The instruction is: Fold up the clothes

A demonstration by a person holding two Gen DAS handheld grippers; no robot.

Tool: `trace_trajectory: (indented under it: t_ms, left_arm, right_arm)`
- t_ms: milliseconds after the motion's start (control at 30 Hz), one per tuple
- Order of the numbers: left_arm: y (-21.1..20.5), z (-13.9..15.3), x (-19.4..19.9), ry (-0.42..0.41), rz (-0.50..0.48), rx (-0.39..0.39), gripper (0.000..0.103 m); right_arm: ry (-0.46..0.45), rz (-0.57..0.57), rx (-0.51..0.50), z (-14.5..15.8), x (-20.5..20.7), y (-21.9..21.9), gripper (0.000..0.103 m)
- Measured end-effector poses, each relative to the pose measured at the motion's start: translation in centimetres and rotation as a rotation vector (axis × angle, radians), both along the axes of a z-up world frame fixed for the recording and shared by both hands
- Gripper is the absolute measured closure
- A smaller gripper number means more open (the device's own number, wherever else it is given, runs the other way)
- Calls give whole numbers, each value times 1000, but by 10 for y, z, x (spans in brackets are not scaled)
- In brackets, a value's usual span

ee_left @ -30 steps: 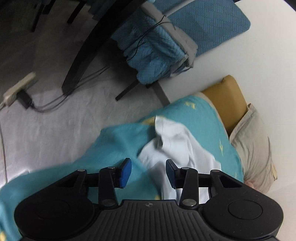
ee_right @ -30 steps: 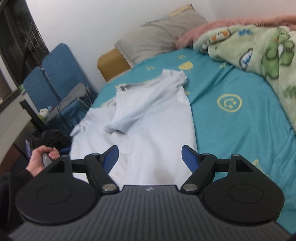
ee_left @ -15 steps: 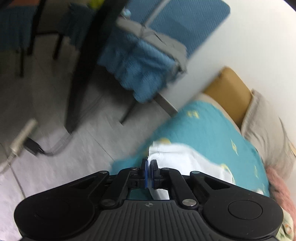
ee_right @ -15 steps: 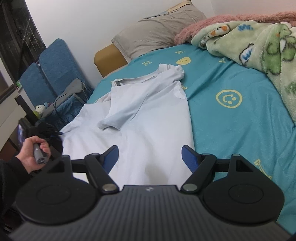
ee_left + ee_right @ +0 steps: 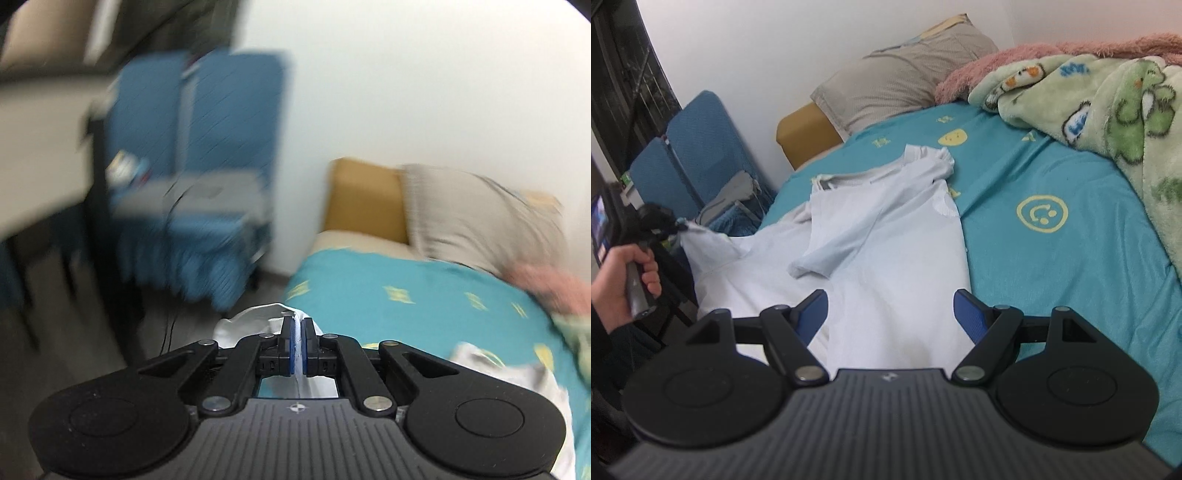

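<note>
A white T-shirt (image 5: pixel 886 236) lies spread on the teal bed sheet (image 5: pixel 1052 258), one sleeve folded over its middle. My left gripper (image 5: pixel 298 345) is shut on the shirt's left edge (image 5: pixel 255 321) and holds it lifted at the bed's side; it also shows at the left of the right wrist view (image 5: pixel 670 227). My right gripper (image 5: pixel 891 312) is open and empty, just above the shirt's near hem.
A grey pillow (image 5: pixel 905 74) and a tan headboard (image 5: pixel 805 129) stand at the bed's far end. A green and pink blanket (image 5: pixel 1108 92) is heaped on the right. Blue chairs (image 5: pixel 207 184) and a dark desk stand left of the bed.
My left gripper closed on the shirt's edge and lifted it up and left, swinging its view toward the headboard. My right gripper stayed open and moved slightly nearer the shirt.
</note>
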State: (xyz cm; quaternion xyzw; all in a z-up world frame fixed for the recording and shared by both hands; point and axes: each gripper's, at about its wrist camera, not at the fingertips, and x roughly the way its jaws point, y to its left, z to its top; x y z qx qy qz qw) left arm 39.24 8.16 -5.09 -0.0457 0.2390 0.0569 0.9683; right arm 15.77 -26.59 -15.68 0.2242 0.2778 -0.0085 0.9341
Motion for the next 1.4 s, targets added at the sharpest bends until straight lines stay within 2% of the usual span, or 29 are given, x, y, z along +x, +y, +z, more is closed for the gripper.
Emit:
trace_trajectory:
  t_ms: [133,200,400,467,533,600,633,733,800,933,1033,1133,1233,1267,1300,1400]
  left_arm:
    - [-88,26,-15,-36,-183,156,100]
    - [-133,33,-23,-32,-258,186,100]
    - [-236,24,-34,2,-406,211,99]
    - [-256,14,-34,46,-435,168,95]
    - [-262,6,-37,74,-464,101,85]
    - [-254,0,-53,76,-465,72,55]
    - [-249,-2,-60,76,-464,67,52]
    - [-220,-6,-91,94,-461,51,49]
    - [-194,-8,-120,109,-441,44,42]
    - [-144,-15,-186,148,-359,70,41]
    - [-110,-18,-233,152,-333,28,39]
    - [-89,-17,-272,135,-319,21,38]
    - [-81,-12,-294,119,-322,-3,36]
    - [-78,-10,-301,113,-326,-13,33]
    - [-79,-8,-303,110,-333,-19,29]
    - [-83,-7,-304,98,-370,-20,28]
  right_arm:
    - [-36,-19,-11,12,-10,-5,27]
    - [-53,-35,-20,16,-17,-10,27]
    - [-75,-133,-51,14,-28,-41,26]
    - [-74,-157,-48,10,-26,-50,26]
    - [-69,-168,-44,5,-22,-55,26]
    - [-55,-160,-36,1,-19,-56,26]
    - [-51,-152,-29,-1,-17,-54,26]
    - [-57,-130,-29,-2,-16,-49,26]
    - [-70,-119,-35,-1,-17,-47,26]
    - [-77,-97,-63,-1,-17,-38,26]
    - [-84,-84,-99,-1,-20,-29,27]
    - [-94,-68,-141,1,-26,-18,26]
    - [-110,-66,-155,12,-40,-9,27]
    - [-119,-68,-147,16,-47,-7,27]
    - [-129,-67,-139,21,-53,-5,27]
    - [-161,-57,-167,33,-69,6,27]
